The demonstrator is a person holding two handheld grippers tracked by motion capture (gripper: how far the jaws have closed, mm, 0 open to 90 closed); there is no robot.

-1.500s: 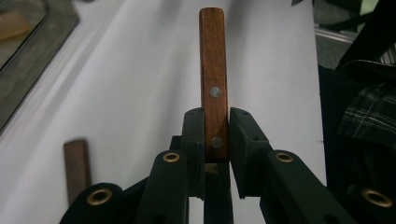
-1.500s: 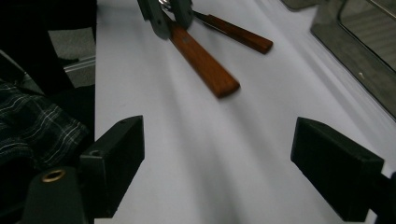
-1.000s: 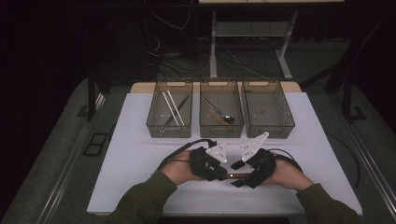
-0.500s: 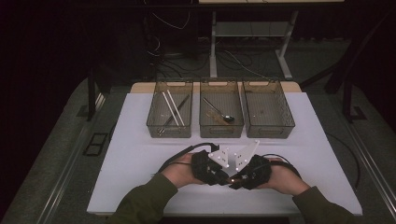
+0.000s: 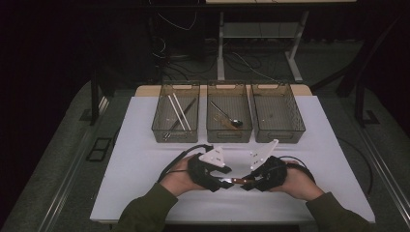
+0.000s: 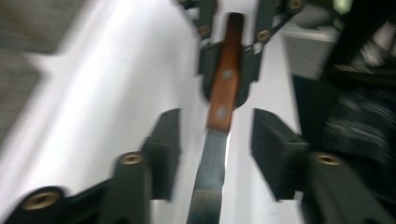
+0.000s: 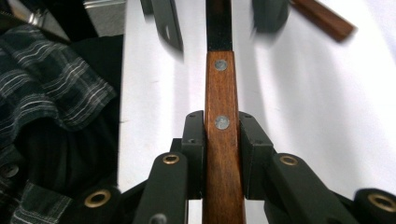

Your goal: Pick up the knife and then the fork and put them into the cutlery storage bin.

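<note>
Brown wood and grey metal make up the knife (image 7: 222, 121) that sits between the two grippers, low over the white desk (image 5: 145, 159) near the person's side. In the high view it is tiny and dark, so you can hardly make it out there. The right gripper (image 5: 247, 182) is squeezed tight on the wooden handle; the right gripper view shows both black jaws pressing its sides, just by a round rivet. The end of the handle is cut off at the bottom of that view. The left gripper (image 5: 228, 178) has its jaws spread apart, one on each side of the blade (image 6: 210, 172), not touching it. The left gripper view is blurry, and the blade tip runs off the bottom edge. Far back on the desk stand three clear bins (image 5: 279, 133). The left bin holds white sticks (image 5: 178, 112). The middle one holds a spoon (image 5: 227, 116), hard to see well.
</note>
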